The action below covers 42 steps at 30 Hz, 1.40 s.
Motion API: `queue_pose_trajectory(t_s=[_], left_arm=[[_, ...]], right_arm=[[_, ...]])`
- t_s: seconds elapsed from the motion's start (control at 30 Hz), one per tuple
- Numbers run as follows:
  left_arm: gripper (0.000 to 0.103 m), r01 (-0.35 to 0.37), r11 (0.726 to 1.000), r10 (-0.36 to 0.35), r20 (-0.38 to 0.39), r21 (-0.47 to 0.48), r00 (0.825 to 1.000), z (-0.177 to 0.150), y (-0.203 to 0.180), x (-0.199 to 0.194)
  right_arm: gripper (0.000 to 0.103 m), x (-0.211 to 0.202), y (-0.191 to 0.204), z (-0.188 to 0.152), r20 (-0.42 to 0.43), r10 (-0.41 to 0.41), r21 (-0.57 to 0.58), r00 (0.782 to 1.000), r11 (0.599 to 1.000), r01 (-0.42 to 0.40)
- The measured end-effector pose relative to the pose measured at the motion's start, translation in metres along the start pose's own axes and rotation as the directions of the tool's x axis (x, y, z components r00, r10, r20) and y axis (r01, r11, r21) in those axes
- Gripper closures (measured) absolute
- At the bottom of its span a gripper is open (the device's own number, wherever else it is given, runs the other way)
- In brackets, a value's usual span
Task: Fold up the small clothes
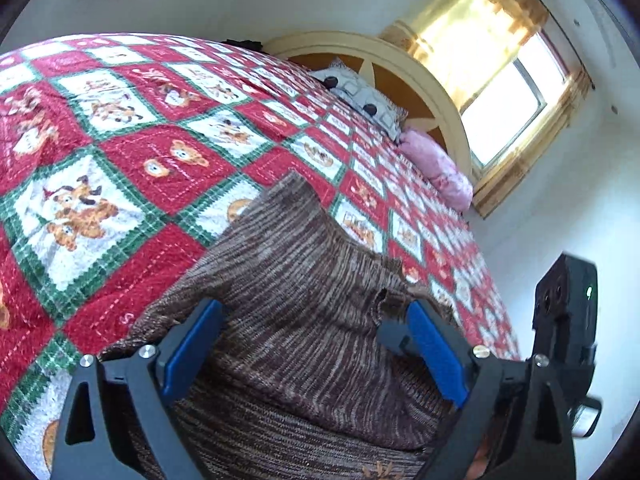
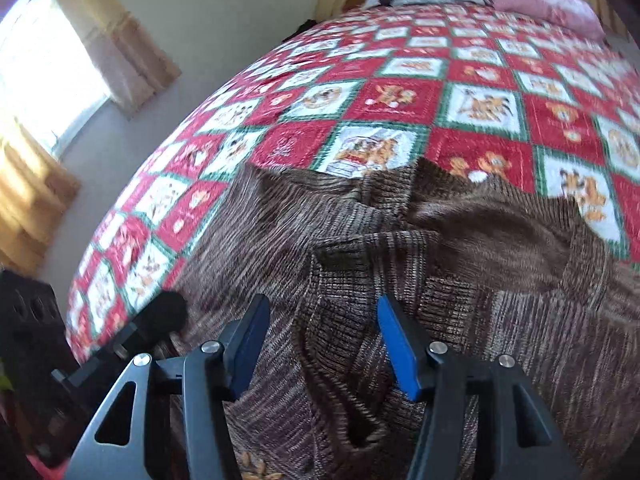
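Note:
A brown striped knit garment (image 1: pixel 304 304) lies on the red, white and green quilt (image 1: pixel 132 152), partly folded over itself. My left gripper (image 1: pixel 314 312) is open, its blue pads spread wide just above the knit. In the right wrist view the same garment (image 2: pixel 440 248) is rumpled, with folds running toward me. My right gripper (image 2: pixel 322 308) is open above a raised fold and holds nothing. The other gripper's black body shows at the right edge of the left view (image 1: pixel 564 320) and at the left edge of the right view (image 2: pixel 36 344).
The quilt (image 2: pixel 400 96) covers a bed with a cream arched headboard (image 1: pixel 400 64). A patterned pillow (image 1: pixel 360 96) and a pink pillow (image 1: pixel 436 168) lie at its head. A curtained window (image 1: pixel 504 92) is beside the bed. The bed edge drops to the floor on the left (image 2: pixel 80 152).

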State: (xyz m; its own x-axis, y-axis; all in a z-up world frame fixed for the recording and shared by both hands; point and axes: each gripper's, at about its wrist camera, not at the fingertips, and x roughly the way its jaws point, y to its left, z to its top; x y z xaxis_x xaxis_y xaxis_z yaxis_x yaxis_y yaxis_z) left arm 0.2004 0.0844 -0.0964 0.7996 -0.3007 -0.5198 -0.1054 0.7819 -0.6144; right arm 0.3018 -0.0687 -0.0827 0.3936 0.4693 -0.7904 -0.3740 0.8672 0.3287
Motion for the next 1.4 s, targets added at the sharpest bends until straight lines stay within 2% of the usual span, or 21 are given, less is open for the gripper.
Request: queue_pose_trajectory(t_s=[0.13, 0.17, 0.2, 0.23, 0.27, 0.33, 0.4, 0.47, 0.53, 0.6, 0.7, 0.77, 0.83, 0.93, 0.97, 1.07, 1.13, 1.27, 1.33, 1.37, 1.4], left_arm=[[0.006, -0.014, 1.000, 0.014, 0.006, 0.008, 1.000, -0.001, -0.002, 0.001], [0.006, -0.020, 1.000, 0.020, 0.005, 0.015, 1.000, -0.002, -0.003, 0.001], [0.006, -0.023, 1.000, 0.023, 0.003, 0.019, 1.000, -0.002, -0.003, 0.002], [0.006, -0.023, 1.000, 0.023, 0.003, 0.018, 1.000, -0.002, -0.003, 0.002], [0.006, -0.021, 1.000, 0.021, 0.004, 0.016, 1.000, -0.002, -0.004, 0.002], [0.006, -0.023, 1.000, 0.023, 0.004, 0.018, 1.000, -0.003, -0.005, 0.003], [0.006, -0.030, 0.999, 0.030, 0.002, 0.026, 1.000, -0.004, -0.006, 0.004], [0.005, -0.035, 0.999, 0.035, -0.001, 0.034, 0.999, -0.005, -0.005, 0.004], [0.005, -0.038, 0.998, 0.038, -0.003, 0.043, 0.999, -0.005, -0.006, 0.004], [0.004, -0.048, 0.997, 0.048, -0.005, 0.052, 0.999, -0.006, -0.008, 0.005], [0.003, -0.054, 0.996, 0.055, -0.009, 0.065, 0.998, -0.006, -0.009, 0.006], [0.003, -0.058, 0.996, 0.059, -0.011, 0.069, 0.998, -0.006, -0.009, 0.006], [0.002, -0.058, 0.996, 0.059, -0.013, 0.072, 0.998, -0.006, -0.010, 0.007], [0.002, -0.064, 0.995, 0.065, -0.014, 0.078, 0.998, -0.007, -0.011, 0.007], [0.002, -0.064, 0.995, 0.065, -0.014, 0.079, 0.998, -0.007, -0.010, 0.007], [0.002, -0.069, 0.994, 0.070, -0.015, 0.084, 0.997, -0.007, -0.011, 0.007], [0.000, -0.076, 0.992, 0.079, -0.019, 0.097, 0.997, -0.008, -0.013, 0.009], [0.000, -0.101, 0.987, 0.105, -0.027, 0.123, 0.994, -0.009, -0.018, 0.012], [0.000, -0.109, 0.985, 0.115, -0.035, 0.137, 0.993, -0.010, -0.019, 0.013], [0.000, -0.110, 0.983, 0.118, -0.044, 0.149, 0.992, -0.010, -0.020, 0.013], [0.000, -0.100, 0.981, 0.112, -0.065, 0.167, 0.992, -0.010, -0.021, 0.012]], right_arm=[[0.046, -0.003, 0.017, -0.011, -0.022, -0.076, -0.129, 0.997, 0.989, 0.072], [0.051, -0.006, 0.019, -0.017, -0.021, -0.104, -0.161, 0.994, 0.982, 0.100], [0.073, -0.008, 0.021, -0.023, -0.005, -0.158, -0.193, 0.987, 0.969, 0.154], [0.086, -0.010, 0.020, -0.026, 0.008, -0.198, -0.201, 0.980, 0.960, 0.196], [0.093, -0.013, 0.017, -0.028, 0.017, -0.206, -0.188, 0.978, 0.960, 0.206], [0.094, -0.031, -0.003, -0.032, 0.064, -0.112, -0.053, 0.992, 0.992, 0.115], [0.094, -0.049, -0.030, -0.041, 0.141, -0.030, 0.122, 0.990, 0.992, 0.013], [0.094, -0.054, -0.046, -0.052, 0.171, -0.023, 0.219, 0.985, 0.976, -0.016], [0.094, -0.049, -0.061, -0.064, 0.156, -0.027, 0.289, 0.987, 0.957, -0.019], [0.094, -0.048, -0.074, -0.072, 0.177, 0.011, 0.361, 0.984, 0.930, -0.075], [0.094, -0.053, -0.090, -0.076, 0.182, 0.021, 0.473, 0.983, 0.874, -0.107], [0.094, -0.058, -0.093, -0.079, 0.176, 0.018, 0.495, 0.984, 0.863, -0.104], [0.094, -0.066, -0.095, -0.086, 0.170, -0.020, 0.502, 0.985, 0.862, -0.069], [0.094, -0.082, -0.097, -0.100, 0.181, -0.028, 0.530, 0.983, 0.845, -0.073], [0.094, -0.091, -0.093, -0.104, 0.180, -0.065, 0.519, 0.982, 0.854, -0.039], [0.094, -0.111, -0.071, -0.109, 0.221, -0.183, 0.418, 0.958, 0.905, 0.077], [0.094, -0.109, -0.051, -0.105, 0.224, -0.148, 0.303, 0.963, 0.950, 0.076], [0.094, -0.087, -0.029, -0.101, 0.196, -0.124, 0.212, 0.973, 0.974, 0.082], [0.093, -0.068, -0.036, -0.106, 0.098, -0.120, 0.232, 0.988, 0.968, 0.094], [0.093, -0.073, -0.041, -0.109, 0.128, -0.097, 0.274, 0.987, 0.960, 0.059], [0.093, -0.077, -0.045, -0.109, 0.120, -0.087, 0.300, 0.989, 0.953, 0.048]])
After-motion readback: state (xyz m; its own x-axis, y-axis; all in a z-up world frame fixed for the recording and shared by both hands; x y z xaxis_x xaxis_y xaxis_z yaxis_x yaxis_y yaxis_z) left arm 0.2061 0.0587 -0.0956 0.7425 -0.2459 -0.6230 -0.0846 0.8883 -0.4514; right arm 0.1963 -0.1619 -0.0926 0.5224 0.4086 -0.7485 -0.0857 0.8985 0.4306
